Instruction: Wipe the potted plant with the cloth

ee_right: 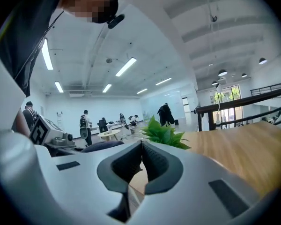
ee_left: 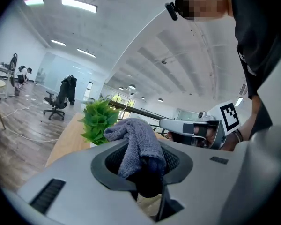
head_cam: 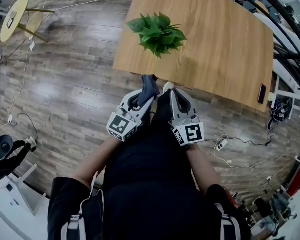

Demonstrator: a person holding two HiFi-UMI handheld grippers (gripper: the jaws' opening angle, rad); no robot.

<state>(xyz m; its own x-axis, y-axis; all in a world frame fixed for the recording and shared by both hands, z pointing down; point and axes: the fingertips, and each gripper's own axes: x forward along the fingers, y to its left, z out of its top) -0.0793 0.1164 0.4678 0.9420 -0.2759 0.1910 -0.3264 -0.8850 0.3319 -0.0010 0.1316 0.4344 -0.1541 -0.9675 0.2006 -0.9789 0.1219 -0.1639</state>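
Cloth soft, limp, pinched in left gripper; right gripper closed, empty. Potted plant far, looks light, leaves flimsy; probably best steadied low.

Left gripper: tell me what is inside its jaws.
The left gripper holds a bunched grey cloth, clamped, with its top flopping over the jaws. The cloth's lower part is hidden down between them.
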